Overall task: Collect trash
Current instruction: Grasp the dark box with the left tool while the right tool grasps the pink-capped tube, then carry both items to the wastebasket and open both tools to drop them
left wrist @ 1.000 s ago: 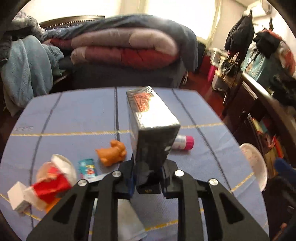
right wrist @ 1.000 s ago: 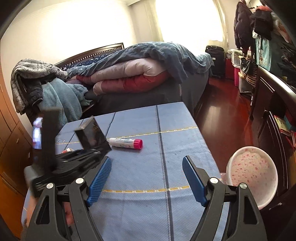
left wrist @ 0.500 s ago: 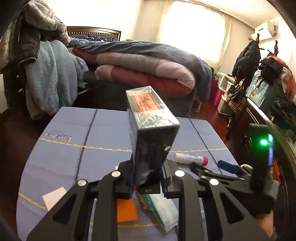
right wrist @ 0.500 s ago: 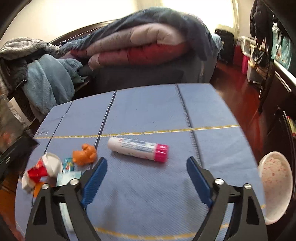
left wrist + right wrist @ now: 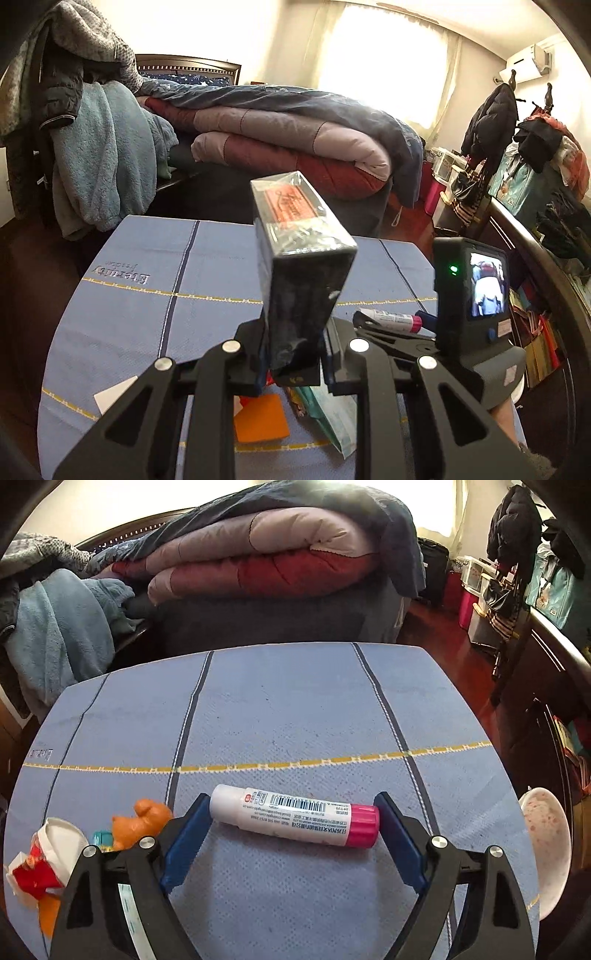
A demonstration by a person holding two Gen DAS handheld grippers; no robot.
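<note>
My left gripper [image 5: 295,356] is shut on a dark cellophane-wrapped box [image 5: 303,280] with an orange-red label, held upright above the blue tablecloth [image 5: 295,709]. A white tube with a pink cap [image 5: 295,814] lies on the cloth. My right gripper [image 5: 291,810] is low over it, and its blue pads [image 5: 184,834] flank the tube's two ends. The jaws are closing, and the pads stand at the ends without a clear press. In the left wrist view the right gripper [image 5: 391,325] and the tube [image 5: 388,317] show at the right.
An orange toy figure [image 5: 140,819], a teal packet [image 5: 103,837] and a red-and-white wrapper [image 5: 40,860] lie left of the tube. An orange note [image 5: 262,417], white paper [image 5: 114,395] and a pale green packet [image 5: 332,413] lie near me. A speckled basin [image 5: 546,849] stands off the table's right edge.
My right gripper has dropped and come forward until its pads straddle the tube. My left gripper has drawn back and up with the box, then held still.
</note>
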